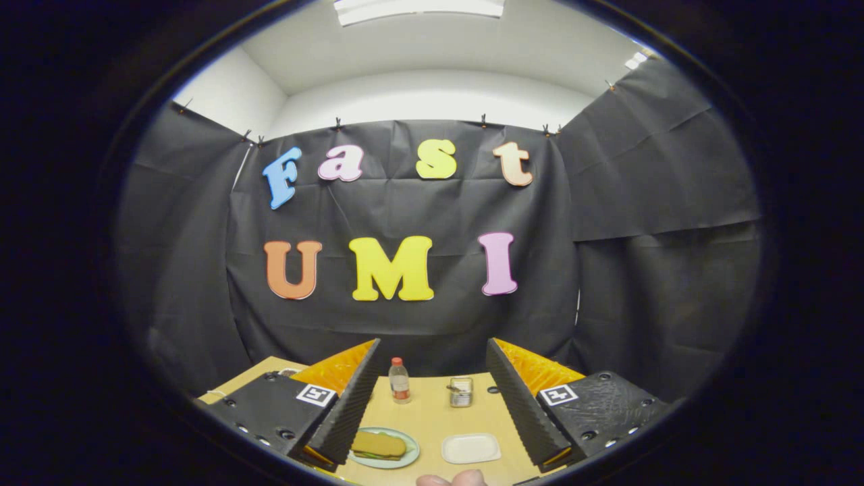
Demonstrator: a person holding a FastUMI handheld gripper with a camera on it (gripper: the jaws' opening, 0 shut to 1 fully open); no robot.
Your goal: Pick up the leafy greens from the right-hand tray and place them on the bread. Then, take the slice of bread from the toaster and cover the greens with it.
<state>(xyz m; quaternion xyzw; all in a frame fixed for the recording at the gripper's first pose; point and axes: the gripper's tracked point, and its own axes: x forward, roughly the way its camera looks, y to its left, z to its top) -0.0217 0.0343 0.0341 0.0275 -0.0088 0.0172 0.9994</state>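
Note:
My gripper (432, 445) is open, held above the wooden table with nothing between its fingers. Between the fingers, toward the left one, a pale green plate (403, 460) holds a sandwich (378, 445): a bread slice on top with green leaves showing under it. To its right lies a white rectangular tray (471, 448) with nothing on it. Beyond the tray, at the table's far side, stands a small metal toaster (461, 391).
A small bottle with a red cap (399, 381) stands on the table left of the toaster. Fingertips of a person's hand (451, 480) show near the table's front edge. The black cloth wall closes off the far side of the table (432, 412).

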